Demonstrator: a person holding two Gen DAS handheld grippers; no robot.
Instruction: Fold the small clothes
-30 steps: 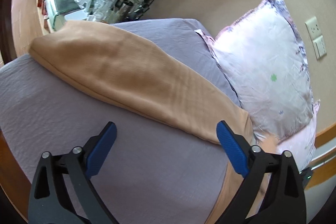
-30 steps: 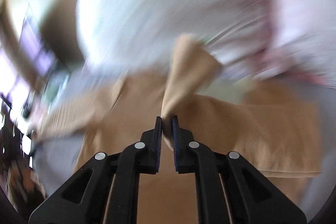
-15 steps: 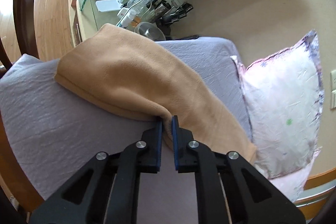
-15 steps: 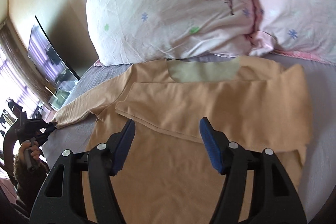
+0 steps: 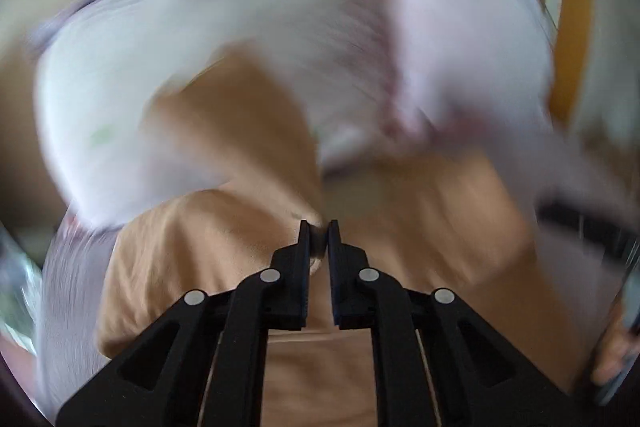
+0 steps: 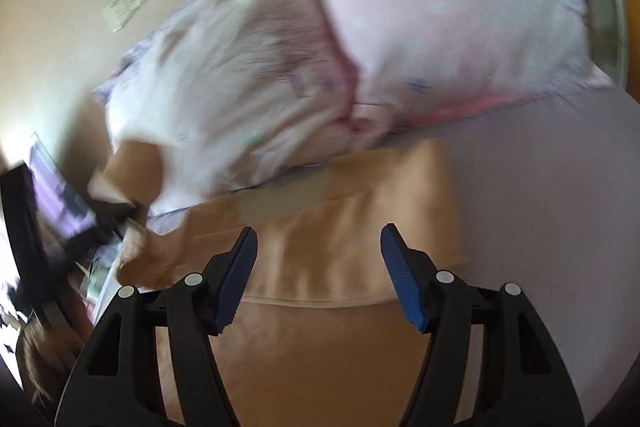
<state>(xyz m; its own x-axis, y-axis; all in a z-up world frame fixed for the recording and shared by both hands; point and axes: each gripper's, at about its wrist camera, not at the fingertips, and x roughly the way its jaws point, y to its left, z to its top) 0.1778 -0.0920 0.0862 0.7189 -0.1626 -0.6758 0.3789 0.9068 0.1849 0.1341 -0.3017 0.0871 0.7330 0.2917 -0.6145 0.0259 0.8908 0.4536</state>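
At the far left of the right wrist view, the left hand-held gripper (image 6: 116, 211) shows only as a dark blur beside a lifted flap of tan cloth; its own camera makes it plainer, the jaws of the left hand-held gripper (image 5: 319, 227) pinched together on a fold of the tan garment (image 5: 240, 251), most likely a sleeve raised so it can be carried across the body. Everything beyond is smeared, so how high the flap hangs cannot be told. Toward the middle, the tan garment (image 6: 340, 255) lies spread on the lilac bed sheet (image 6: 540, 207), with 1 folded band already laid across its far part, near the neckline. Over the near edge of that band hovers the right hand-held gripper (image 6: 318, 267), its blue pads (image 6: 400, 275) wide apart and holding nothing. Further right and far, 2 pale pillows (image 6: 440, 27) rest against the wall.
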